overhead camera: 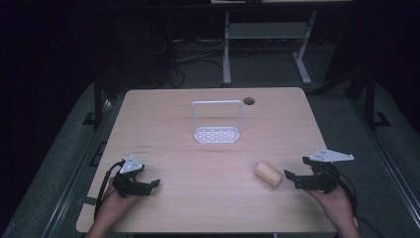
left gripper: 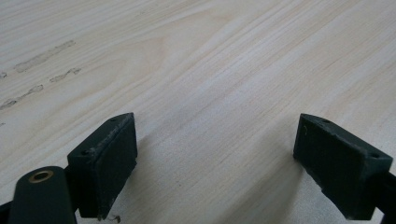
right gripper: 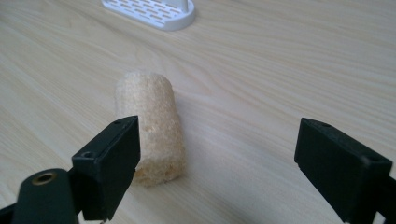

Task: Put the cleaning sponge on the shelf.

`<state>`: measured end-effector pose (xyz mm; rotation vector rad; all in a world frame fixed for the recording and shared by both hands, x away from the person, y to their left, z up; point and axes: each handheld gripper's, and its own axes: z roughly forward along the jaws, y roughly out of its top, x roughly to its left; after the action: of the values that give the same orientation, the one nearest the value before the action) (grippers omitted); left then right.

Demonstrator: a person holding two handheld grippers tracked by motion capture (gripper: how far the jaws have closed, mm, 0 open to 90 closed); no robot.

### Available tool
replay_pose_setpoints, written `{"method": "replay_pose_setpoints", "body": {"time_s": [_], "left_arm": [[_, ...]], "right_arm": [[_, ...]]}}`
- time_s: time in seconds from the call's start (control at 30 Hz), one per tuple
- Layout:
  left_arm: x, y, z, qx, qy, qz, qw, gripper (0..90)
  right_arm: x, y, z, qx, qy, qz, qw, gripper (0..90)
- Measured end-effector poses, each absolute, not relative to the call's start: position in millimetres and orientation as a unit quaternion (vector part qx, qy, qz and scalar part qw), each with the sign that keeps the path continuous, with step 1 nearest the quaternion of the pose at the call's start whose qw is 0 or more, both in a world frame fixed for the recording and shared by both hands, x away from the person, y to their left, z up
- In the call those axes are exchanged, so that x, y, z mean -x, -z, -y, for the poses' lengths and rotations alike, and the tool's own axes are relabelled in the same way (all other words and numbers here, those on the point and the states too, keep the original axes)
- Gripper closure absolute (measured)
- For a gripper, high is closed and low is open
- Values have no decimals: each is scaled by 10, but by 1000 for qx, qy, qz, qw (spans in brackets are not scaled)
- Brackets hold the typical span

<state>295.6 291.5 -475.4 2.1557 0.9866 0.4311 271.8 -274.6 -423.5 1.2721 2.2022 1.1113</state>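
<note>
On the pale wooden desk [overhead camera: 208,163], a beige, rough-textured foam cylinder [overhead camera: 268,174] lies on its side near the right part of the front edge. The right tool [overhead camera: 291,177] rests just beside it, released, jaws spread wide; in the right gripper view the cylinder [right gripper: 152,126] lies just ahead of one jaw, not yet between them. The left tool [overhead camera: 152,184] sits near the front left corner, also released, with bare wood between its jaws. A white perforated plastic rack with an upright wire frame [overhead camera: 217,134] stands toward the middle of the far edge, well apart from the cylinder.
</note>
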Motion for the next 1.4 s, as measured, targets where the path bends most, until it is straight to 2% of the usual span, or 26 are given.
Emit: {"method": "replay_pose_setpoints", "body": {"time_s": [0.5,1.07,1.4], "left_arm": [[-2956,4754,-2915,-835,-167,-382,358,131],[-2955,4754,-2915,-835,-167,-382,358,131],[-2955,4754,-2916,-836,-167,-382,358,131]], "right_arm": [[-2830,4126,2623,-417,-398,-799,168,141],[-2978,4174,2373,-388,-388,-824,142,140],[-3009,4235,2273,-370,-372,-839,143,140]]}}
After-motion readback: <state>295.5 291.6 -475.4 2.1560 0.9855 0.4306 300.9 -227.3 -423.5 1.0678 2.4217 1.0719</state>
